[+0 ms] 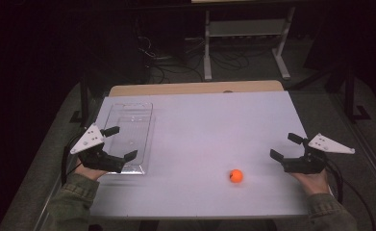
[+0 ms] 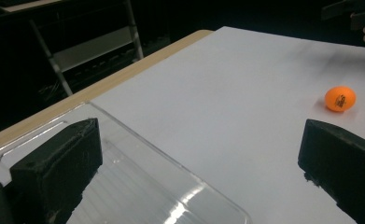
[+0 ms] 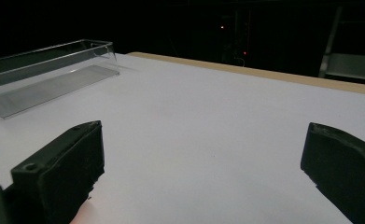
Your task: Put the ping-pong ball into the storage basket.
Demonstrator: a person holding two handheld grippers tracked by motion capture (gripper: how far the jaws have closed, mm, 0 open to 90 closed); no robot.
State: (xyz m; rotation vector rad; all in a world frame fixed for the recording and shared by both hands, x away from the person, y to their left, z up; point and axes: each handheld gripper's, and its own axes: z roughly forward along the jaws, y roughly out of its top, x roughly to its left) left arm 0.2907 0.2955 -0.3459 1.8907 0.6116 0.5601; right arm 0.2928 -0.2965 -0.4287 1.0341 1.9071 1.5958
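An orange ball [image 1: 235,175] rests on the white table top [image 1: 209,125], near the front and right of centre; the left gripper view has the ball [image 2: 340,98] at its right. A clear plastic tray [image 1: 130,134] lies lengthwise at the table's left. My left gripper [image 1: 120,143] hovers open over the tray's near end [image 2: 138,186], nothing between its jaws. My right gripper [image 1: 285,146] is open too, just right of the ball and a little beyond it, jaws wide apart and bare. The right gripper view looks across the table to the tray [image 3: 45,74].
A wooden strip [image 1: 195,88] edges the table's far side. Beyond it stand a pale metal rack [image 1: 245,33] and loose cables on a dark floor. Bare white surface spreads between the tray and the ball.
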